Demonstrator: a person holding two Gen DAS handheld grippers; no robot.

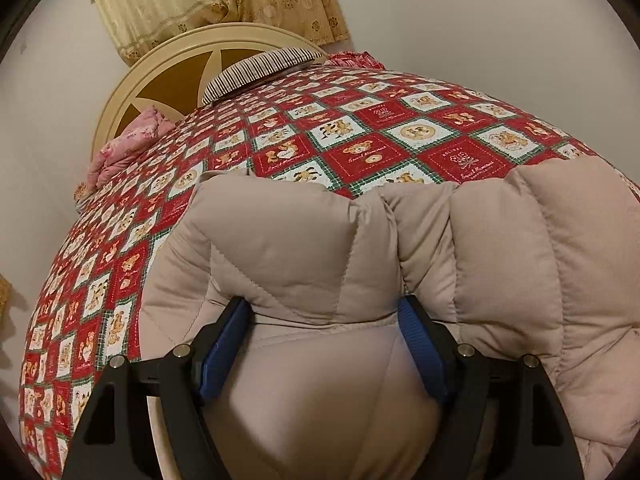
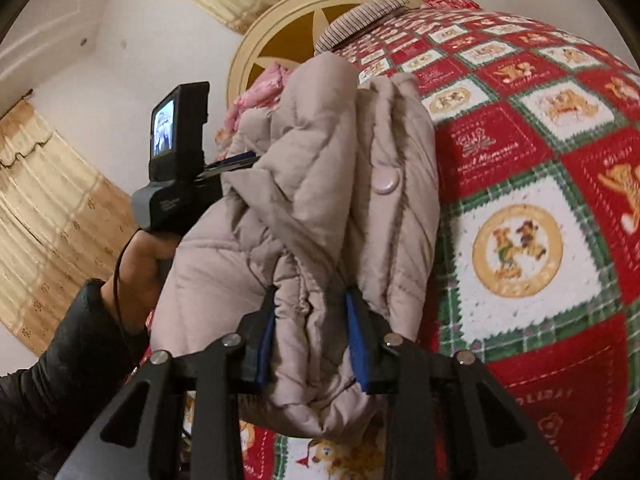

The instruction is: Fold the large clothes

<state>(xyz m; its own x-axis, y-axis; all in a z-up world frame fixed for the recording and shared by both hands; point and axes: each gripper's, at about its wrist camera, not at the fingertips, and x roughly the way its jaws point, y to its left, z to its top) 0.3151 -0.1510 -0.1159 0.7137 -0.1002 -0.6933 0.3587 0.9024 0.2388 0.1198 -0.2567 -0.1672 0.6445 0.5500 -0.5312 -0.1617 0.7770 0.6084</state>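
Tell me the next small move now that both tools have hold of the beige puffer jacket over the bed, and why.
Probably lower both tools together toward the bedspread to lay the jacket flat. The left tool and right tool each clamp a thick bunch of the puffer jacket, which hangs crumpled in the right wrist view, so no clean fold seems possible yet.

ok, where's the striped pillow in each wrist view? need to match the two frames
Left wrist: striped pillow sits upper centre, at the far end of the red bear-print bedspread, against the round star headboard.
Right wrist: striped pillow is top centre, tilted with the view, just right of the headboard, above the beige puffer jacket.
Shared landmark: the star headboard, with the pink bedding beside it.
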